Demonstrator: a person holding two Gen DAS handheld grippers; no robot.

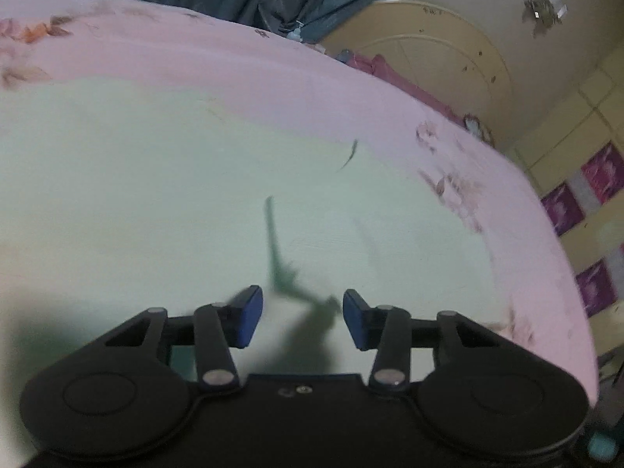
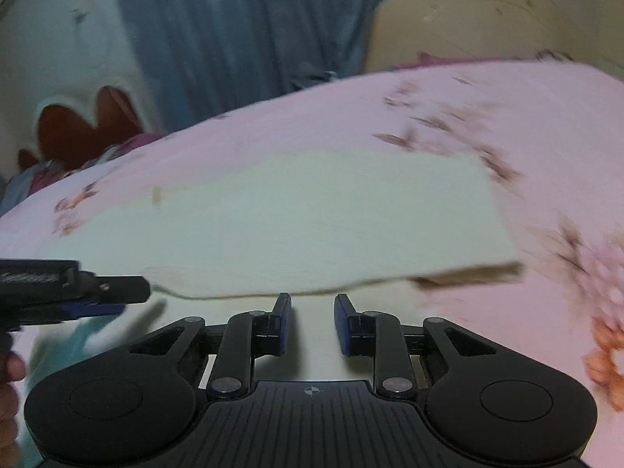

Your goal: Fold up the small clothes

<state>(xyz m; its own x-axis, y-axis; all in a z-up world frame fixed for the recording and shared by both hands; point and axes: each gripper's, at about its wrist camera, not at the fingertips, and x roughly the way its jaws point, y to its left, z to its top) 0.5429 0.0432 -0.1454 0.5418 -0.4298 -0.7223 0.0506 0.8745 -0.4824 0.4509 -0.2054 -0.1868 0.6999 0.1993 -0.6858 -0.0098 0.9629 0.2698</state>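
- Left gripper (image 1: 302, 318) is hovering low over the pale green garment (image 1: 156, 202), and its two blue pads (image 1: 249, 316) are standing well apart with nothing between them.
- Just ahead of this gripper, dark thin shadows are lying across the cloth, and the cloth is spreading far to its left and forward.
- Beyond the garment, the pink floral bedsheet (image 1: 273, 78) is covering the bed, and it is curving away to the gripper's right.
- Right gripper (image 2: 310, 323) is also standing with its fingers apart, gripping nothing, and its blue pads (image 2: 343, 323) are just above the near part of the garment (image 2: 312, 214).
- In front of the right gripper, one layer of the garment is lying folded over, and its near edge is running just ahead of the fingertips.
- At the right gripper's left side, the left gripper (image 2: 97, 304) is coming in at the garment's near edge; whether it is touching the cloth there, I cannot tell.
- Farther away, a blue curtain (image 2: 241, 31) is hanging behind the bed.
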